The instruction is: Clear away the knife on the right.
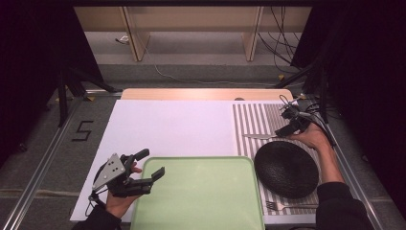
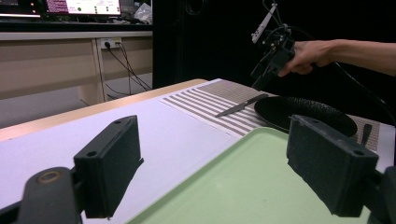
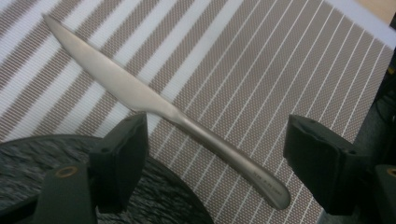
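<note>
Right hand-held gripper (image 3: 215, 158) agape astride knife (image 3: 159, 105); fork (image 1: 287, 206) perhaps, high view

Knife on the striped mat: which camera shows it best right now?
The right gripper view: the knife lies close up between the open jaws. The high view shows it small beside the black plate; the left gripper view shows it distant.

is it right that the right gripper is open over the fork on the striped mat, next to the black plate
Not quite: the right gripper is open over a knife, not a fork, as the right gripper view shows. The rest holds: the knife lies on the striped mat, next to the black plate.
</note>
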{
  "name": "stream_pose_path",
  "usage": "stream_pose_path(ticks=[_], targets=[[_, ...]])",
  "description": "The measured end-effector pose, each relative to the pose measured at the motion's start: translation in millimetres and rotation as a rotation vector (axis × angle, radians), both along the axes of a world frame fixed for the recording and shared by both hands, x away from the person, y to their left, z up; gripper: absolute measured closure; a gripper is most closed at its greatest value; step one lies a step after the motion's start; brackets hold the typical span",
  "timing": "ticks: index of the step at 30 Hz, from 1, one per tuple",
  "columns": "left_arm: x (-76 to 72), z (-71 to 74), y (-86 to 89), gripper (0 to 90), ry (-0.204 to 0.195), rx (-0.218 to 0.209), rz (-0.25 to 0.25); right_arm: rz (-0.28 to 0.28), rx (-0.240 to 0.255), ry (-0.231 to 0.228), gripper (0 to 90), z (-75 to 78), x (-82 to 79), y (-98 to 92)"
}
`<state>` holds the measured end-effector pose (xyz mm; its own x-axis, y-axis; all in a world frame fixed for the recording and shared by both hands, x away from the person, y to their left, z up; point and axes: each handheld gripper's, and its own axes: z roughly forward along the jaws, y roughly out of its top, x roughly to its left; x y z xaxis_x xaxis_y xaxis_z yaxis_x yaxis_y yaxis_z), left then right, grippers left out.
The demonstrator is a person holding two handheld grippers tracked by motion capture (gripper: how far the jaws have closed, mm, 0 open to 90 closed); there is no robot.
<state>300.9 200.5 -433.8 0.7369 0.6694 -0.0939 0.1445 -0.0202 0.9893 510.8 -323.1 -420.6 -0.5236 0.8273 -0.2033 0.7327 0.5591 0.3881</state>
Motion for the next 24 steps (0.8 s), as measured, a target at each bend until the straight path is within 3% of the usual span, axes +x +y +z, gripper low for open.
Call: stream_pose_path(ticks=[3,6,9,18,22,24], targets=[[0.4,-0.2,-0.4,17.6,0.004,0.001,0.000,-0.004,-0.060,0.036,23.5,-3.7,6.5,4.1],[0.0,0.2,0.2,17.6,0.000,-0.002,0.001,-0.015,-0.041,0.063,25.5,-5.1,12.6,7.3],[0.0,0.1,0.6,17.6,0.001,-0.003,-0.001,0.003,-0.091,0.091,25.6,-9.7,18.6,4.8],[-0.3,0.5,0.3,17.8,-0.004,-0.002,0.003,0.001,-0.120,0.143,28.9,-14.3,23.5,-2.9],[0.1,0.6,0.4,17.9,-0.001,-0.005,0.003,-0.028,-0.100,0.158,29.2,-17.4,25.1,-1.9],[-0.2,0.6,0.3,17.9,-0.003,-0.002,0.003,-0.014,-0.109,0.173,30.1,-18.6,26.4,-2.5]])
